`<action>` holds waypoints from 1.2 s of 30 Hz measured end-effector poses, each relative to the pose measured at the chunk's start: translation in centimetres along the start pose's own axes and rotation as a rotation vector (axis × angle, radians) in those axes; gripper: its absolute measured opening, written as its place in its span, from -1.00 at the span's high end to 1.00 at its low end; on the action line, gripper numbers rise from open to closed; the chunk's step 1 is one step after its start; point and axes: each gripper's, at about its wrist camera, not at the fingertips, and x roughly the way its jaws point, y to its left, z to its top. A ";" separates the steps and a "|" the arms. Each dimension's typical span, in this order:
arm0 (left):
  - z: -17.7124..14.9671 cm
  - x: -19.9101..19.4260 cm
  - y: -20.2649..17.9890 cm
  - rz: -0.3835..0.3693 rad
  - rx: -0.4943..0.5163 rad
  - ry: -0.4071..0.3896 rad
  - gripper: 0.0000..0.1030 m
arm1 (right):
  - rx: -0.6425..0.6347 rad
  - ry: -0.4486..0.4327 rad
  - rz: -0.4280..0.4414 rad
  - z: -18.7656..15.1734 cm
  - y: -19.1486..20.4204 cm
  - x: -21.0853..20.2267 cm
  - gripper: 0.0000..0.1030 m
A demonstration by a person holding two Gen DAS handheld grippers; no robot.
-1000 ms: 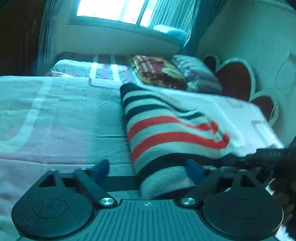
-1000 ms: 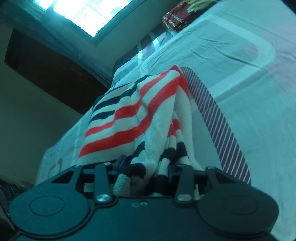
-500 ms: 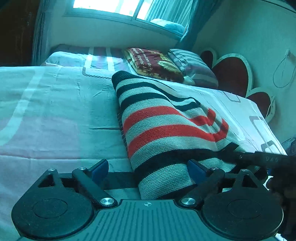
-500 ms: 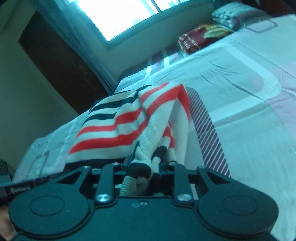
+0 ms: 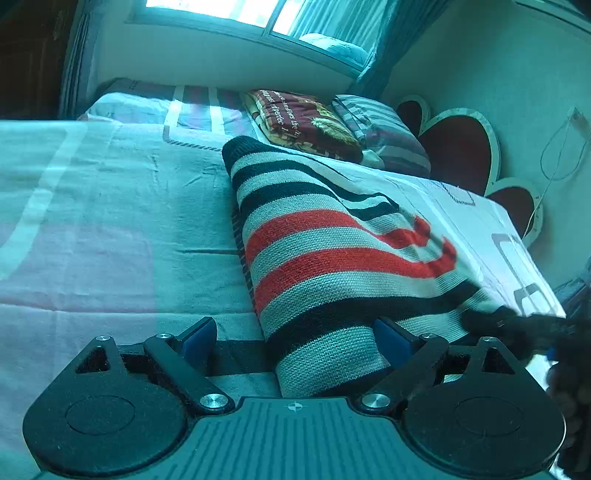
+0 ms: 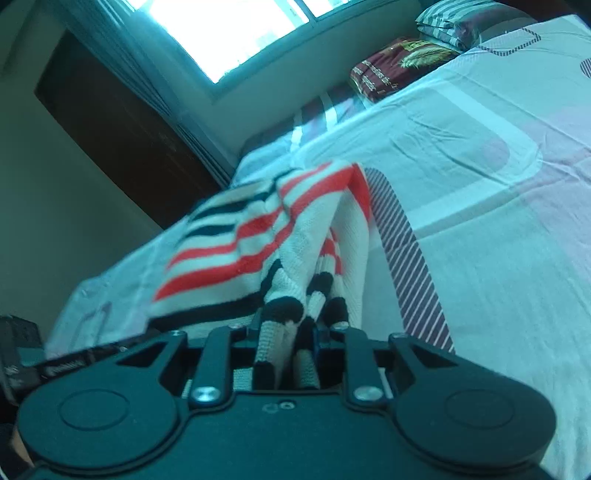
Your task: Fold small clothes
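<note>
The only writing that reads is on the dark red folded blanket (image 5: 306,122) far ahead of the left gripper (image 5: 295,338), by the striped pillow (image 5: 384,133) at the head of the bed (image 5: 110,221): pale letters that look like "perfec"; the rest is too small to tell.

Against a second ago, the right gripper (image 6: 286,328) sits less tilted, the window (image 6: 229,33) now fills the top of its view, and its fingers (image 6: 258,325) have drawn much nearer together. They are closing at this moment, with a bunched black-and-white edge of the striped knit sweater (image 5: 332,258) between them, pressed in the narrow gap. The left view has changed little; the sweater reaches slightly farther across it.

The left gripper's blue fingers (image 5: 199,336) stand wide apart and hold nothing. The sweater's near end lies on the bed between them, close against the right-hand finger and clear of the left-hand one. From there the cloth runs ahead and rightward, its red, black and pale stripes rising toward the right gripper, which lifts that side off the sheet.
</note>
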 end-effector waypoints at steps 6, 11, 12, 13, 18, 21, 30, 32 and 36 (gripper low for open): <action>0.2 0.0 -0.2 0.010 0.036 0.024 -0.81 | -0.008 0.023 0.007 -0.9 -1.1 0.5 0.53; 2.2 -2.1 0.2 0.002 0.035 -0.077 -0.80 | -0.024 -0.111 0.026 1.6 -1.3 -2.7 0.02; 2.8 -1.8 0.4 -0.005 0.022 -0.076 -0.80 | 0.001 -0.118 0.033 2.4 -1.7 -2.4 -0.01; 3.3 -1.3 0.5 -0.003 0.022 -0.069 -0.80 | 0.027 -0.121 0.040 3.1 -2.1 -1.8 -0.01; 5.0 1.7 0.2 0.009 0.054 -0.016 -0.80 | 0.072 -0.078 0.053 5.5 -3.3 2.4 0.01; 5.4 3.1 0.5 0.002 0.047 0.026 -0.80 | 0.045 -0.077 0.031 6.1 -3.4 4.1 0.09; 4.3 4.6 1.2 -0.014 0.024 0.069 -0.81 | -0.532 -0.162 -0.287 4.1 0.8 6.8 0.74; 4.5 4.5 1.3 -0.016 0.020 0.075 -0.81 | -0.490 -0.139 -0.265 4.7 0.6 6.5 0.72; 6.2 3.1 0.9 -0.032 0.026 -0.019 -0.80 | -0.368 -0.210 -0.201 6.8 1.2 3.6 0.30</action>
